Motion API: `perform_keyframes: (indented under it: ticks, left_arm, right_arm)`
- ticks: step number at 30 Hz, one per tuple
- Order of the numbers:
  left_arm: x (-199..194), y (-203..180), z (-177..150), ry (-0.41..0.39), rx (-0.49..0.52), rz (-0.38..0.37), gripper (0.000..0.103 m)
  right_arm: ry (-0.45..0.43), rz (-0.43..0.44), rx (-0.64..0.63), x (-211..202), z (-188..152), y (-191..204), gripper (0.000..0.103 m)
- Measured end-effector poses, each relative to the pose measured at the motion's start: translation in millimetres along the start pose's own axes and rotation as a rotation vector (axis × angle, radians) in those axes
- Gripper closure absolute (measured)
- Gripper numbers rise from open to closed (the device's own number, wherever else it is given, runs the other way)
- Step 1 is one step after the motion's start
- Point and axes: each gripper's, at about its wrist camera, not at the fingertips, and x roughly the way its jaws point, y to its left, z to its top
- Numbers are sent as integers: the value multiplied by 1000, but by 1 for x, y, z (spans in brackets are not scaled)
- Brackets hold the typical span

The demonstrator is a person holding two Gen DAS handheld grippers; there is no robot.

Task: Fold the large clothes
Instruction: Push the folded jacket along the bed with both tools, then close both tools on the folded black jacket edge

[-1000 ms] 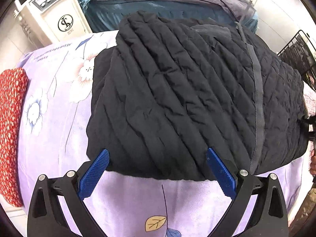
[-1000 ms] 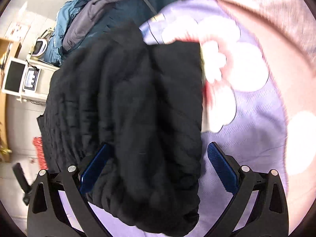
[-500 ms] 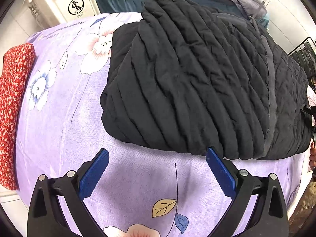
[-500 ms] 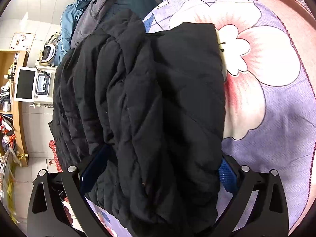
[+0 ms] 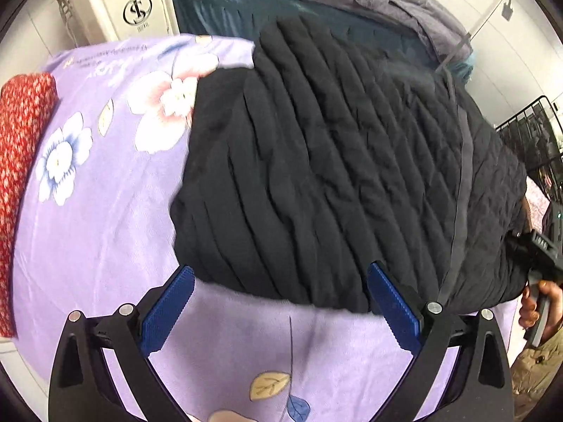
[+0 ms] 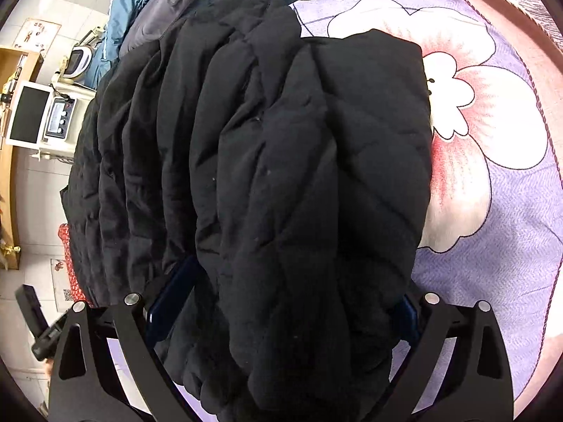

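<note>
A large black quilted jacket (image 5: 334,161) lies bunched on a purple floral bedsheet (image 5: 105,211). My left gripper (image 5: 279,302) is open and empty, its blue pads just at the jacket's near edge. In the right wrist view the jacket (image 6: 281,176) fills the frame, and a thick fold of it lies between the wide-open jaws of my right gripper (image 6: 281,316), hiding most of both pads. The right gripper and the hand holding it also show in the left wrist view (image 5: 542,263) at the jacket's right end.
A red patterned cloth (image 5: 21,161) lies at the bed's left edge. A white machine (image 5: 119,3) stands behind the bed beside a teal and grey duvet pile (image 5: 316,24). A black wire rack (image 5: 527,133) is at the right.
My left gripper drew back from the jacket's edge, then came close to it again. My right gripper has pushed further onto the jacket's fold, which now covers its pads.
</note>
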Motion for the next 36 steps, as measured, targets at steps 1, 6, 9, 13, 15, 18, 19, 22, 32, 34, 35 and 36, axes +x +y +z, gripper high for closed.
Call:
perform_keyframes:
  ticks: [1, 6, 9, 13, 15, 18, 19, 22, 32, 34, 35, 36]
  left_arm:
    - [-4, 4, 6, -13, 1, 2, 6]
    - [-11, 30, 29, -29, -26, -5, 6]
    - [-3, 47, 34, -8, -53, -18, 6]
    - [23, 60, 45, 50, -119, -115, 6]
    - [35, 66, 51, 73, -152, -189, 6]
    - [53, 68, 56, 85, -160, -241, 6]
    - [59, 69, 57, 86, -162, -251, 6]
    - [70, 73, 58, 81, -164, -307, 6]
    - [97, 82, 61, 121, -110, -465, 5]
    - [100, 85, 61, 128, -95, -490, 5]
    - [100, 88, 61, 132, -91, -502, 5]
    - [100, 90, 61, 135, -96, -518, 5]
  right_arm:
    - [0, 0, 1, 0, 1, 1, 9]
    - [14, 5, 1, 1, 4, 2, 9]
    - [15, 1, 5, 3, 7, 2, 9]
    - [14, 3, 6, 3, 6, -1, 9]
    - [17, 2, 8, 4, 6, -1, 8]
    - [25, -2, 9, 3, 7, -4, 9]
    - [28, -3, 10, 3, 8, -4, 8]
    - [34, -3, 13, 4, 10, -3, 8]
    - [46, -14, 12, 9, 17, 0, 8]
    - [47, -16, 12, 10, 18, 2, 7]
    - [48, -16, 12, 11, 19, 2, 7]
    - [48, -17, 12, 11, 19, 3, 7]
